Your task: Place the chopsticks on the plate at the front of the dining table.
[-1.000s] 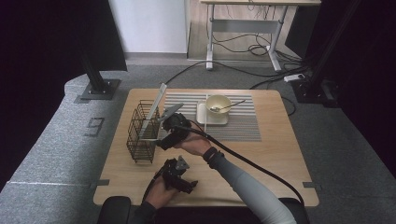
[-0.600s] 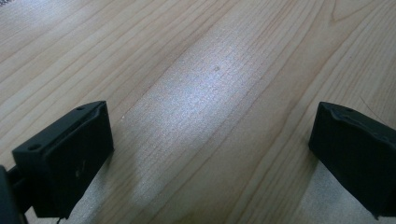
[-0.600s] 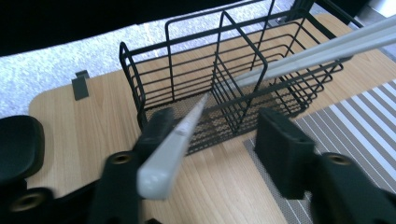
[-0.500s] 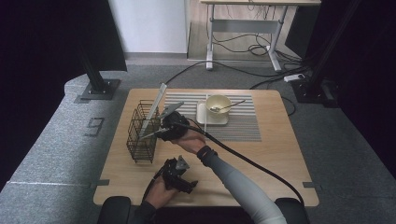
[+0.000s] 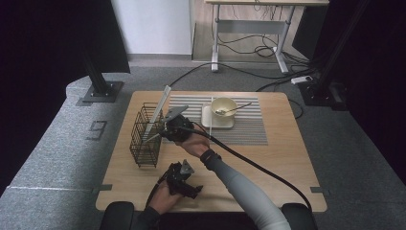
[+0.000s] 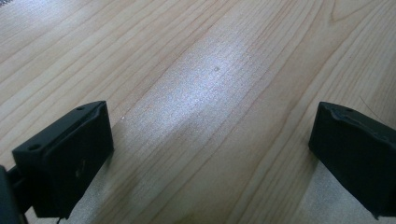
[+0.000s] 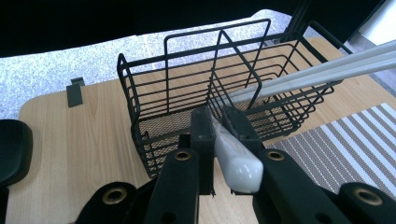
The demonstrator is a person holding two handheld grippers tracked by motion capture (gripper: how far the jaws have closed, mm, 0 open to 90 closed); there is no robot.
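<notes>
A black wire basket [image 5: 143, 136] [image 7: 187, 88] stands on the left of the wooden table. Long white sticks [image 5: 159, 109] [image 7: 327, 70] lean out of it toward the far side. My right gripper [image 5: 162, 134] [image 7: 219, 117] is at the basket's right wall, shut on a white utensil handle [image 7: 236, 161] whose rounded end points back at the camera. The utensil's far end is hidden behind the jaws. My left gripper [image 5: 184, 179] [image 6: 210, 154] rests near the table's front edge, jaws wide open over bare wood.
A cream bowl [image 5: 224, 106] with a spoon in it sits on a white square plate [image 5: 210, 122] on a striped placemat [image 5: 244, 132] [image 7: 336, 149] at the back middle. A black padded rest [image 7: 11, 149] is at the near edge. Grey carpet surrounds the table.
My right gripper has moved a little left toward the basket with the white utensil in it. The left gripper has stayed put.
</notes>
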